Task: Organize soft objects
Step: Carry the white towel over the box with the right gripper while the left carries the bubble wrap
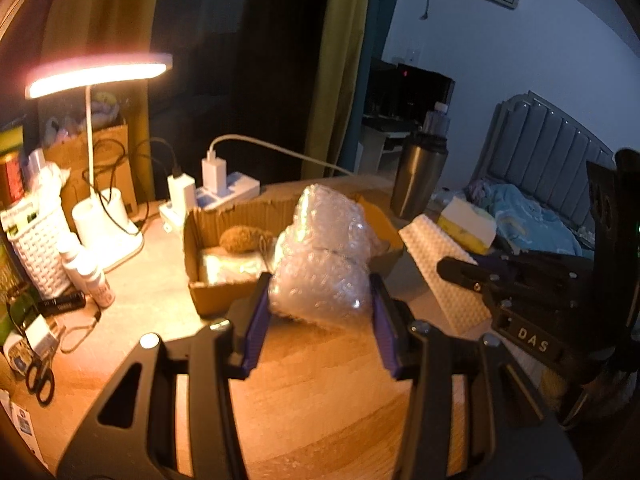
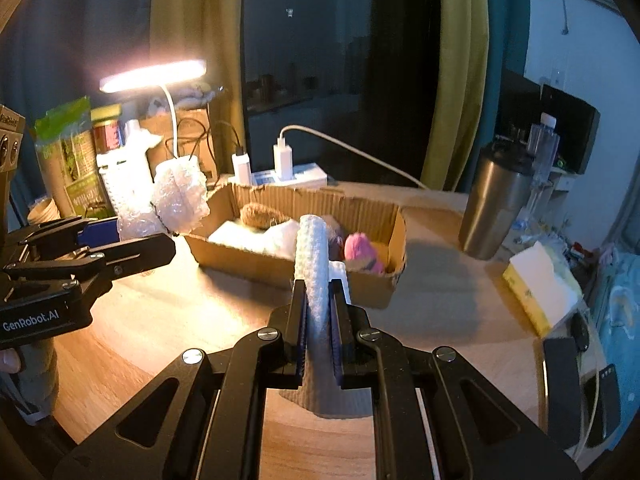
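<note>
Bubble wrap bundle [image 1: 320, 264] sat clamped between the pads of the left hand-held gripper [image 1: 320, 312], at frame centre, just before the cardboard box [image 1: 224, 220]. Right hand-held gripper [image 2: 318, 320] was closed on a white foam sheet [image 2: 316, 256], held on edge in front of the box. Judgement: the bundle should clear the near wall, then drop into the open end; squeezing harder would only crush it. Box already held a brown ball [image 2: 260, 214] and a pink toy [image 2: 360, 250]. Steel tumbler [image 2: 496, 200] and tissue box [image 2: 536, 284] stood right; lamp [image 1: 96, 74] and chargers [image 1: 212, 172] crowded the upper left.
</note>
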### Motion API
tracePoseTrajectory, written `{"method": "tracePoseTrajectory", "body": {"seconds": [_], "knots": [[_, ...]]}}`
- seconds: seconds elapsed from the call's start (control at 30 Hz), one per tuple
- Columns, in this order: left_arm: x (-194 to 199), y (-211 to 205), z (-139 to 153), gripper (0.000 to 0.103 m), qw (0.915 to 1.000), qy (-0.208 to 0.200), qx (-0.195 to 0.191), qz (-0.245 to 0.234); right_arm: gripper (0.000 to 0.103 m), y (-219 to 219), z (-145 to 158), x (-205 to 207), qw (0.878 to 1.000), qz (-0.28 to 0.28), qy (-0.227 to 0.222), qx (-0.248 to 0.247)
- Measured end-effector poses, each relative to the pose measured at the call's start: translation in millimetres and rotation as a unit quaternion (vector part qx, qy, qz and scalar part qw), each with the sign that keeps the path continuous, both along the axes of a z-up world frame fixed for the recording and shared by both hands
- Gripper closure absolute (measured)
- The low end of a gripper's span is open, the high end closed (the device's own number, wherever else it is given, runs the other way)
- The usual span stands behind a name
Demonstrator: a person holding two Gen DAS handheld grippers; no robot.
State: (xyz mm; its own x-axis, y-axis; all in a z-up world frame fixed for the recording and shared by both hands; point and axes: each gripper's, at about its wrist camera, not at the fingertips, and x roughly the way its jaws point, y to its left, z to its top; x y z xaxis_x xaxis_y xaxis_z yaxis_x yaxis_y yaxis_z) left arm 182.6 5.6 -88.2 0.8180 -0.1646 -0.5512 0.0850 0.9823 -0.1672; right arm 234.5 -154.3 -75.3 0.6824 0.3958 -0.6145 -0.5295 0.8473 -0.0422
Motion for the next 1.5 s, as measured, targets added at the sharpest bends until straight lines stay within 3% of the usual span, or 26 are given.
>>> {"method": "tracePoseTrajectory", "body": {"seconds": [0.37, 0.87, 1.17, 1.5], "knots": [[15.4, -2.1, 41.8, 0.056, 0.9991, -0.043, 0.005, -0.001, 0.092, -4.3, 34.5, 14.0, 0.999, -0.001, -0.033, 0.014], [60.1, 3.7, 61.6, 0.056, 0.9988, -0.046, 0.008, 0.011, 0.092, -3.0, 54.8, 60.4, 0.999, -0.001, -0.045, 0.019], [96.1, 10.1, 55.8, 0.056, 0.9992, -0.035, 0.007, 0.015, 0.092, 2.7, 53.8, 95.7, 0.999, -0.001, -0.040, 0.019], [135.2, 14.6, 24.5, 0.056, 0.9995, -0.004, 0.015, 0.027, 0.092, 15.4, 25.1, 135.7, 1.000, 0.007, -0.005, 0.015]]}}
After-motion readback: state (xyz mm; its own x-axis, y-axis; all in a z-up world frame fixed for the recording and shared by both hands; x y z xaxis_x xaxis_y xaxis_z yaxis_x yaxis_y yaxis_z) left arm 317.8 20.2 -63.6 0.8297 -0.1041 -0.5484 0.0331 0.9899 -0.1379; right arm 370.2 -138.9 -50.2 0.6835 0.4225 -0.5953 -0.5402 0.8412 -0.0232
